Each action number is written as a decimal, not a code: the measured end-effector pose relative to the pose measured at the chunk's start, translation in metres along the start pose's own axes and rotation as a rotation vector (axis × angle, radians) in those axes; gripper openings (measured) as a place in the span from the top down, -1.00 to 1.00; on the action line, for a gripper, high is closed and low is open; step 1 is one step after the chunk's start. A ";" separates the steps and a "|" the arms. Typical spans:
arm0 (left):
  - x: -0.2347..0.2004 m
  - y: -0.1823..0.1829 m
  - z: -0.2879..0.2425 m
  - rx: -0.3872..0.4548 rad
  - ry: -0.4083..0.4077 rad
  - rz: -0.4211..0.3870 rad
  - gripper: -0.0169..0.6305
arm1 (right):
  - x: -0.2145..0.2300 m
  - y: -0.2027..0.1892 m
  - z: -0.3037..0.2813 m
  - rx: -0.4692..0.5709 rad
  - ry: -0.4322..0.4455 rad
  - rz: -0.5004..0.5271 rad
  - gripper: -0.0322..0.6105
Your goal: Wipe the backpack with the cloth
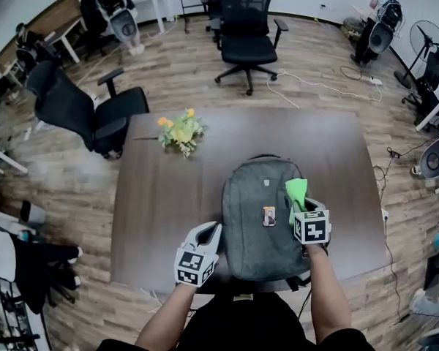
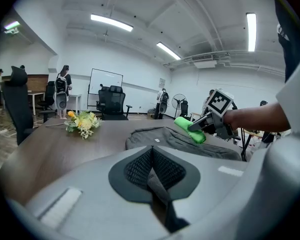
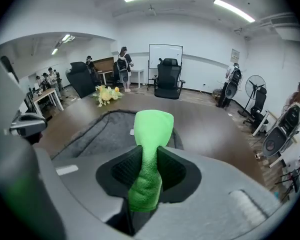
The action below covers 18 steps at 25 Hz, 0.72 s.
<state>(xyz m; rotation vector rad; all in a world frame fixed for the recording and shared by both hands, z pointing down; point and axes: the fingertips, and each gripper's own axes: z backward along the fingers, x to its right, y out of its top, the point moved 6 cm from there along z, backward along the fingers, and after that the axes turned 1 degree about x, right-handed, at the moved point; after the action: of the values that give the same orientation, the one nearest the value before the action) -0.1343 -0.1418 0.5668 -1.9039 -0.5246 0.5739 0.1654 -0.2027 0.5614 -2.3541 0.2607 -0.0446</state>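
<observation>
- The gray backpack [image 1: 262,218] lies flat on the brown table [image 1: 154,196]. Yellow flowers [image 1: 180,131] sit well away from the backpack's top left corner.
- The right gripper [image 1: 298,207] is over the backpack's right side. Its fingers pinch the green cloth [image 3: 151,134].
- The left gripper [image 1: 209,232] is just beside the backpack's left edge. Its fingers are pressed together and hold nothing.

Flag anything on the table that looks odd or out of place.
Nothing stands out. The backpack lies flat on the table, and the green cloth is clamped in the right hand-held gripper over it.
</observation>
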 end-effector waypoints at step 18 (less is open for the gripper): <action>0.006 -0.010 0.021 0.023 0.007 0.019 0.89 | -0.158 -0.026 0.013 -0.078 0.356 -0.051 0.60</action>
<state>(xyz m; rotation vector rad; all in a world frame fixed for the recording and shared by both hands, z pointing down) -0.1436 -0.1199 0.5674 -1.8901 -0.4934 0.5829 0.0167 -0.1435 0.5777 -2.4197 0.3802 -0.4885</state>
